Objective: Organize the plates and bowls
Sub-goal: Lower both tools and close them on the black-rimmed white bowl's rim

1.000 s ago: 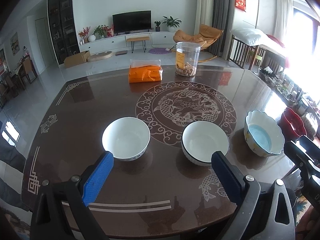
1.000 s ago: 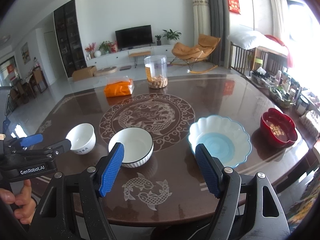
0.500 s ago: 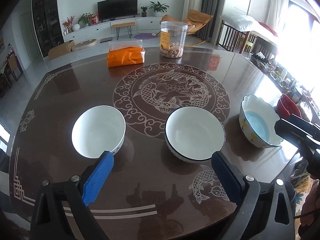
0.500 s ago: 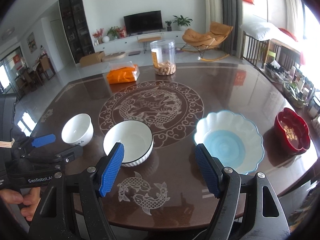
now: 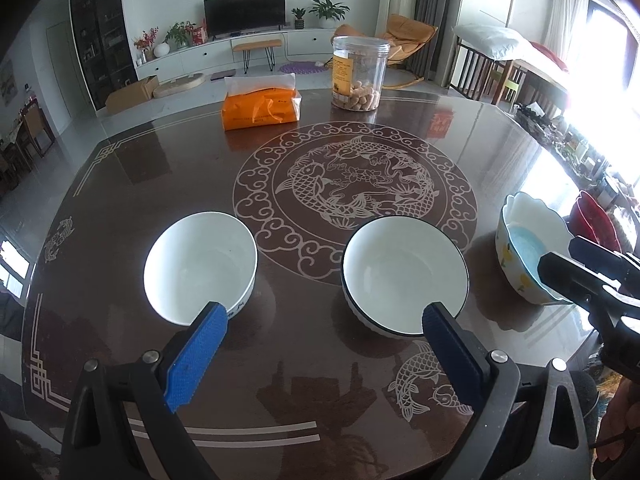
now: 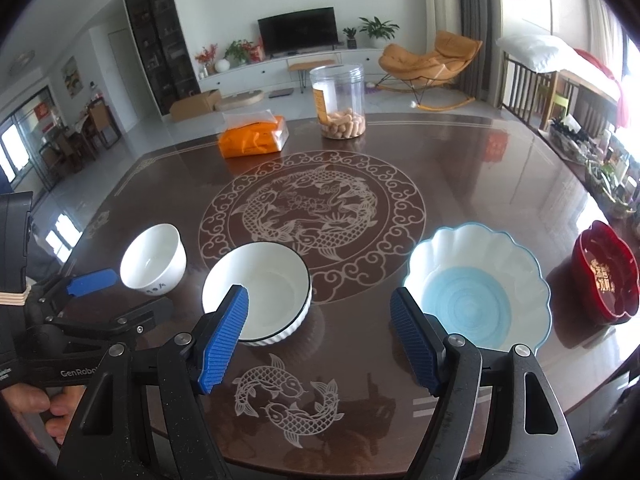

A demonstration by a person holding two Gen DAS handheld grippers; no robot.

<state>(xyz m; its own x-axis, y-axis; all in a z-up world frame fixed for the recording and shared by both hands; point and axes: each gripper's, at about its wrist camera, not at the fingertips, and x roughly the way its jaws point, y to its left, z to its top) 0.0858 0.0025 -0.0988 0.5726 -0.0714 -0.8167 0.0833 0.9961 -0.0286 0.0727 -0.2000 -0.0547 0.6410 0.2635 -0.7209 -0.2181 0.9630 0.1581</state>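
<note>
Across the near half of the dark round table [image 5: 160, 184] I had four dishes in a loose row, none touching: a small white bowl [image 5: 200, 266] at the left, a black-rimmed white bowl [image 5: 404, 276] next to it, a scalloped blue-centred bowl [image 6: 478, 284] further right, and a red dish [image 6: 604, 272] by the right edge. Nothing was stacked yet, so I judged the sorting barely begun.

My left gripper [image 5: 324, 332] hung over the near edge with its jaws spread wide and nothing between them, one blue pad in front of each white bowl. My right gripper [image 6: 320, 328] was likewise wide apart and empty, sitting between the black-rimmed bowl and the scalloped one.

The step in hand looked to me like choosing and approaching a first bowl. Nesting seemed the sensible plan: small white bowl into the black-rimmed one, then that pair perhaps into the scalloped bowl. To do it well I reckoned I should bring the left jaws over the near wall of the small bowl, one pad inside and one outside, and close firmly, since glazed ware would likely slip. Lifting straight up before crossing would avoid knocking the neighbouring rim. The orange packet [image 5: 262, 108] and clear jar [image 5: 360, 76] at the far side stood well out of the way.
</note>
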